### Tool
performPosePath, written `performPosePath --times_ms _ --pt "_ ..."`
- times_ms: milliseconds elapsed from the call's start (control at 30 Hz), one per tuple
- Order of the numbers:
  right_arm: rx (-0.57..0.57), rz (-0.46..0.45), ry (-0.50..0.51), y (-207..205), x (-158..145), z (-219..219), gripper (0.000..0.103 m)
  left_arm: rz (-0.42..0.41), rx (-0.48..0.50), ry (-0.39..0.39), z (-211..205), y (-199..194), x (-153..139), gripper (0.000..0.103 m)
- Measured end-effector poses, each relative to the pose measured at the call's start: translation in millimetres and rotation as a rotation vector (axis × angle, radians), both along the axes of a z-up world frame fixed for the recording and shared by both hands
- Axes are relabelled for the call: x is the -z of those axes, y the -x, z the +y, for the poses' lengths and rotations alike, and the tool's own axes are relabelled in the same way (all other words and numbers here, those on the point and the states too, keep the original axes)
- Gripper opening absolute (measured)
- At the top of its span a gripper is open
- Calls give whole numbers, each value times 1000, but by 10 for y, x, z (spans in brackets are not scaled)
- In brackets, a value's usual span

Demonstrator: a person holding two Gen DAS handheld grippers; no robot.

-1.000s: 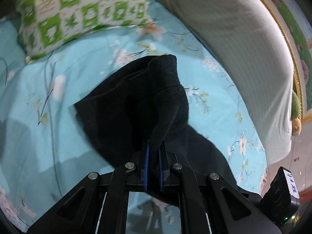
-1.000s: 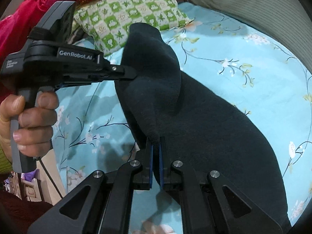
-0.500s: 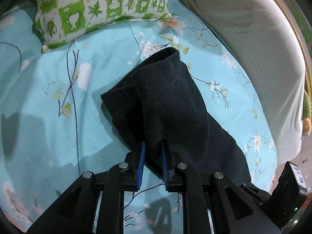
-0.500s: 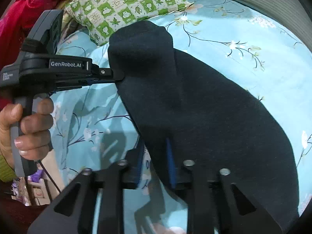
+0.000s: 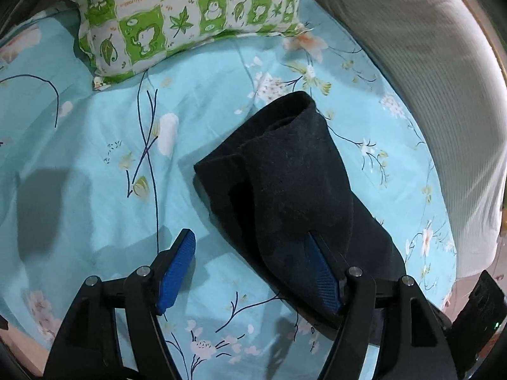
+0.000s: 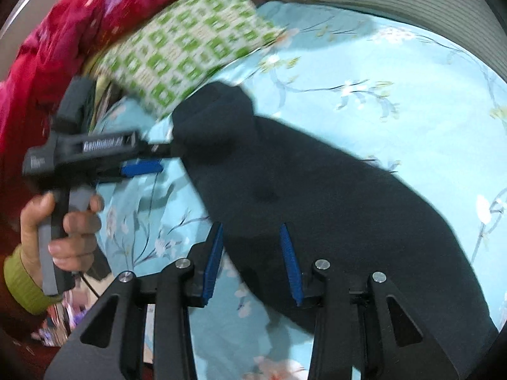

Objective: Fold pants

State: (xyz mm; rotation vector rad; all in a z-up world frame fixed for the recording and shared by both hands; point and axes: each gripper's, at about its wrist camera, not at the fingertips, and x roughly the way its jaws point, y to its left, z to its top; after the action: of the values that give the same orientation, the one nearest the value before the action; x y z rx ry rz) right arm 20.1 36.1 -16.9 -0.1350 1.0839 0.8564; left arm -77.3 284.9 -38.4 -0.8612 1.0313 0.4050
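A second ago both grippers pinched the dark pants (image 5: 285, 183); now the left gripper (image 5: 250, 269) has just been opening and its blue ribbed pads stand wide apart, cloth draped over the right-hand one. The right gripper (image 6: 253, 259) has also been opening, jaws parted with the fabric edge between them, unpressed. The fuzzy, knit-looking pants lie folded on the smooth turquoise floral sheet (image 5: 95, 164), just below the green-and-white checked pillow (image 5: 177, 15).
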Motion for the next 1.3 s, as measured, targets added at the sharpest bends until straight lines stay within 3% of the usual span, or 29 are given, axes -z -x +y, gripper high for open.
performPosePath --times_ms 400,767,900,967,1000,1067,1167,1233,1300 --pt "256 18 -18 -888 -46 -590 39 82 -25 8 138 -149 111 74" --pt "191 149 81 -1134 452 -284 43 110 -32 12 201 -183 333 73" --pt "183 138 97 -1089 517 -259 41 92 -27 -10 180 -262 339 67" --pt "174 135 96 -1067 503 -261 30 65 2 -20 153 -317 328 39" --pt "171 125 103 -1049 487 -267 25 63 13 -27 144 -332 316 37" --pt "166 110 99 -1018 429 -286 19 23 36 -35 126 -316 244 18" --pt "177 68 21 -925 178 -388 17 -139 78 -27 93 -139 -79 15" --pt "190 47 -59 -852 -14 -475 6 -255 100 -33 53 36 -366 15" --pt "212 14 -149 -759 -223 -592 5 -344 123 -70 -8 215 -627 15"
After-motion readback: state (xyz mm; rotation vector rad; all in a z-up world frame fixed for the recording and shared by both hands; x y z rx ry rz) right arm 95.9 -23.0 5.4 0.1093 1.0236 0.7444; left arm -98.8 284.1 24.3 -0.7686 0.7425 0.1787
